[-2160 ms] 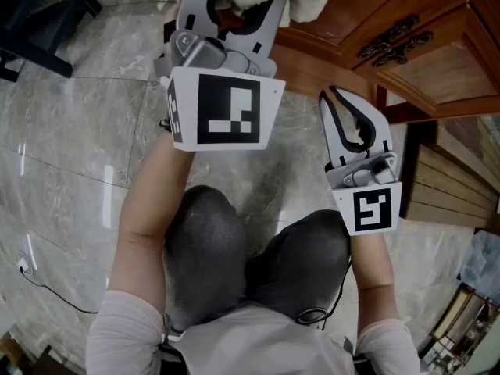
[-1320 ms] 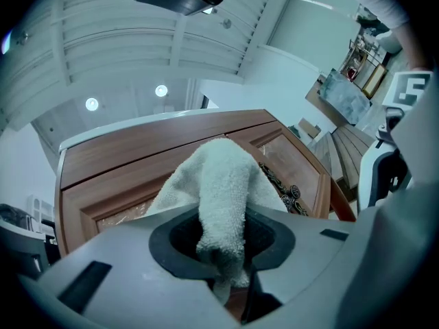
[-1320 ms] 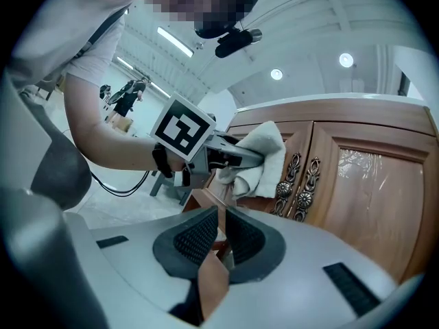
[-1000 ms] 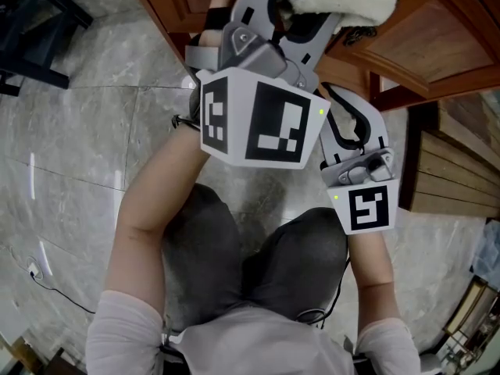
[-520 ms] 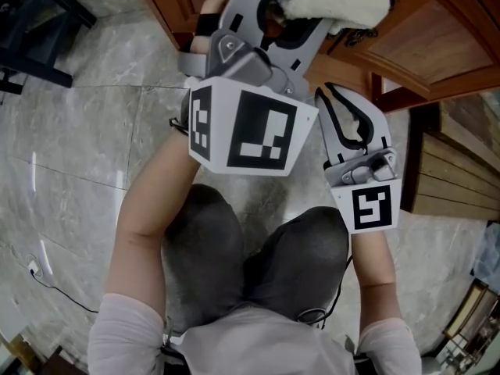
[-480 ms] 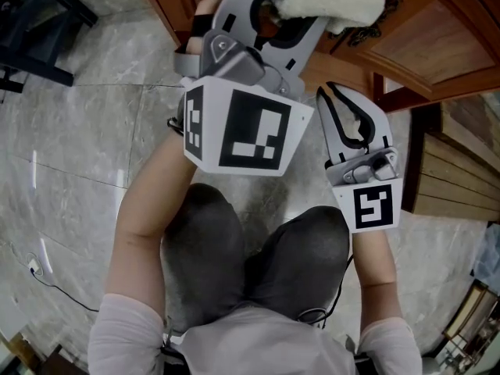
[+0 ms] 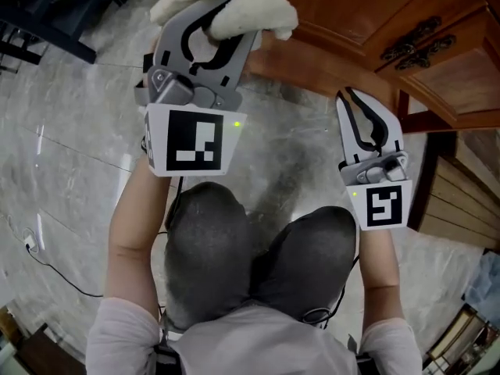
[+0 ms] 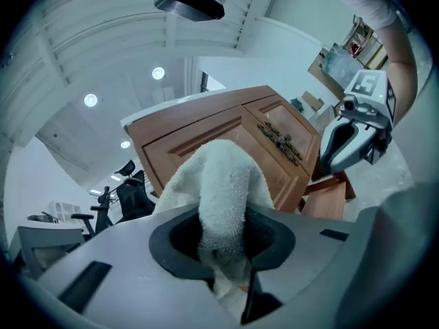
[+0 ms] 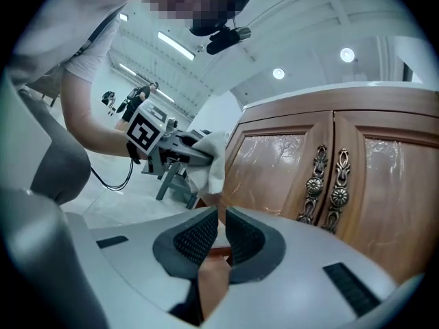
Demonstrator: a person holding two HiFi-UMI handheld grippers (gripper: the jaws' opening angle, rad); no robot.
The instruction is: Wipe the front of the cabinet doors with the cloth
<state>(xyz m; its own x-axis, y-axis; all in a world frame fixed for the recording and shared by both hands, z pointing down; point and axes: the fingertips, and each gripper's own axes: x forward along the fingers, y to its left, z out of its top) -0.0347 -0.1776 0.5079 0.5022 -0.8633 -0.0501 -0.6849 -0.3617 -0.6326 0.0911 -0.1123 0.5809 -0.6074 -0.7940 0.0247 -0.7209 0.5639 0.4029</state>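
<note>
A cream terry cloth (image 7: 234,6) is bunched between the jaws of my left gripper (image 7: 209,23), which is shut on it. In the right gripper view the cloth (image 9: 212,157) rests against the left edge of the left wooden cabinet door (image 9: 274,170). In the left gripper view the cloth (image 8: 223,184) fills the jaws, with the brown doors (image 8: 206,132) beyond. My right gripper (image 7: 353,98) hangs lower right of the cloth, jaws shut with nothing in them (image 9: 221,218), apart from the cabinet. A pair of ornate metal handles (image 7: 412,42) sits where the doors meet.
I am crouched on a grey marble floor (image 7: 70,131), knees just below the grippers. A dark chair base (image 7: 47,22) stands at the upper left. A wooden slatted piece (image 7: 457,201) lies right of the cabinet. A black cable (image 7: 55,272) trails on the floor at left.
My left gripper has carried the cloth leftward, from near the handles to the left door's left edge. The right gripper has stayed shut in much the same place.
</note>
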